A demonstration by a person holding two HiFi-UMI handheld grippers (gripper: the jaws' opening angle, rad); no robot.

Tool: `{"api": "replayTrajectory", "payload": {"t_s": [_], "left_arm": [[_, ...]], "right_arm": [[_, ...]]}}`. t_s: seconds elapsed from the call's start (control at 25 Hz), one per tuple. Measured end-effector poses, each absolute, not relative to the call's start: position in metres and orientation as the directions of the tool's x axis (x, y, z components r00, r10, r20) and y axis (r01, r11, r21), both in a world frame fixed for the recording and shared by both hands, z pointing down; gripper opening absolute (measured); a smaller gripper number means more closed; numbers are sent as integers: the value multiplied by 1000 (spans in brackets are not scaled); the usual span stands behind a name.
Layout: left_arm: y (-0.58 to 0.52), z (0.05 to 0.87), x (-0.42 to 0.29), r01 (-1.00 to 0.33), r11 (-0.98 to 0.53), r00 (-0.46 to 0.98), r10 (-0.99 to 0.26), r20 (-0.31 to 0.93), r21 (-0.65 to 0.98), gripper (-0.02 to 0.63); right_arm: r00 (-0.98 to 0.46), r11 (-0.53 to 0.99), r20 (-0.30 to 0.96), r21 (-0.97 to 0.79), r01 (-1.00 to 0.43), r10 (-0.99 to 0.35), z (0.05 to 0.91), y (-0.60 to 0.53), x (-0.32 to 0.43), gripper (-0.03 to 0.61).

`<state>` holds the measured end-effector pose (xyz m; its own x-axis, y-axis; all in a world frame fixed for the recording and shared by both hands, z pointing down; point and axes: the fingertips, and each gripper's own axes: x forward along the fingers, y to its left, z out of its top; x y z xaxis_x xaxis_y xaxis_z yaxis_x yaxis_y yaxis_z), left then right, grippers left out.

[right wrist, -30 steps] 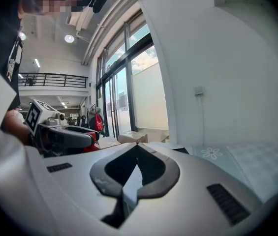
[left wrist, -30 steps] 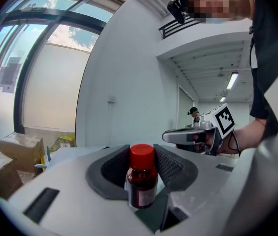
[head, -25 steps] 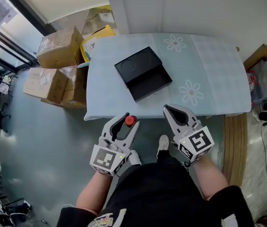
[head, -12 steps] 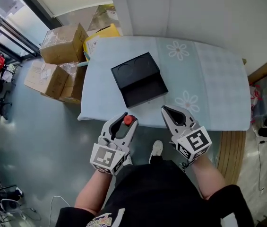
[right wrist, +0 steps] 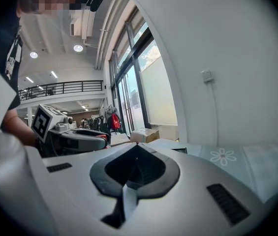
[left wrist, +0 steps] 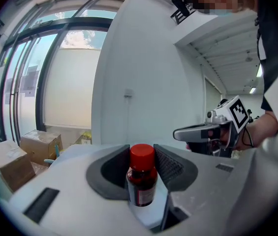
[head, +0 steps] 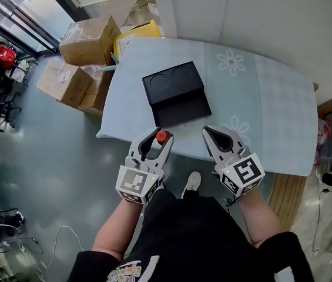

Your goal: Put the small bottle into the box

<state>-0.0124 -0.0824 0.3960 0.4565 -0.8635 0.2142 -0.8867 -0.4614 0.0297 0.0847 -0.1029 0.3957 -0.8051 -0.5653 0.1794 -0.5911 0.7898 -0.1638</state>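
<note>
The small bottle has a red cap and a dark body with a label. It stands upright between the two jaws of the left tool, which pinch it on both sides of the body. In the left gripper view the cap rises just above the jaw tips.

In the head view the bottle is off the surface, at the near edge of the tabletop. It is not in the box.

The box is black and lies open on the left half of the tabletop, just beyond the left tool. Its far section shows two round recesses. Its near section is a plain shallow tray.

The right tool is beside the left tool, also at the near edge. Its jaws are pressed together with nothing between them.

The tabletop carries a pale blue cloth with white flower prints. Cardboard cartons stand on the floor past the left end of the tabletop.
</note>
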Motion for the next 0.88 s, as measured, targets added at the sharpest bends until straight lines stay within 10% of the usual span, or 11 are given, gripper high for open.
{"api": "replayTrajectory", "payload": {"t_s": [0.88], "left_arm": [[-150, 445, 0, -851, -526, 508, -817, 272, 11, 155]], "right_arm": [[-722, 696, 227, -194, -691, -653, 416, -144, 108, 9]]}}
